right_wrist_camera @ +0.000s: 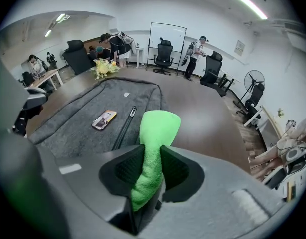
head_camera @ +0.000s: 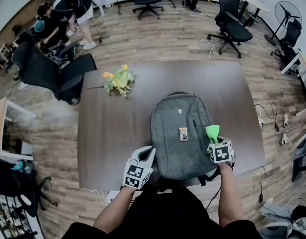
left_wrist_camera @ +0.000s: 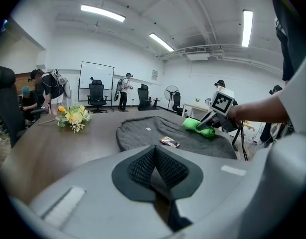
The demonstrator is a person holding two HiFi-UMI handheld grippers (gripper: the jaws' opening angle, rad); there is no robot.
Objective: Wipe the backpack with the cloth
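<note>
R gripper [right_wrist_camera: 152, 152] pinching cloth [right_wrist_camera: 159, 126], at backpack [right_wrist_camera: 78, 121] R edge (L gripper [left_wrist_camera: 154, 158] closed)

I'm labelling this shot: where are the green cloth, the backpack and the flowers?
green cloth [right_wrist_camera: 159, 126]: right gripper view, its free upper end.
backpack [head_camera: 166, 142]: head view, bare grey front panel.
flowers [head_camera: 119, 80]: head view, middle of the bunch.

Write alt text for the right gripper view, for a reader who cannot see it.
The right claw is shut on a green cloth, near a grey backpack lying flat on a brown table. A small flat item lies on the backpack beside its zip; flowers stand at the table's far end.
</note>
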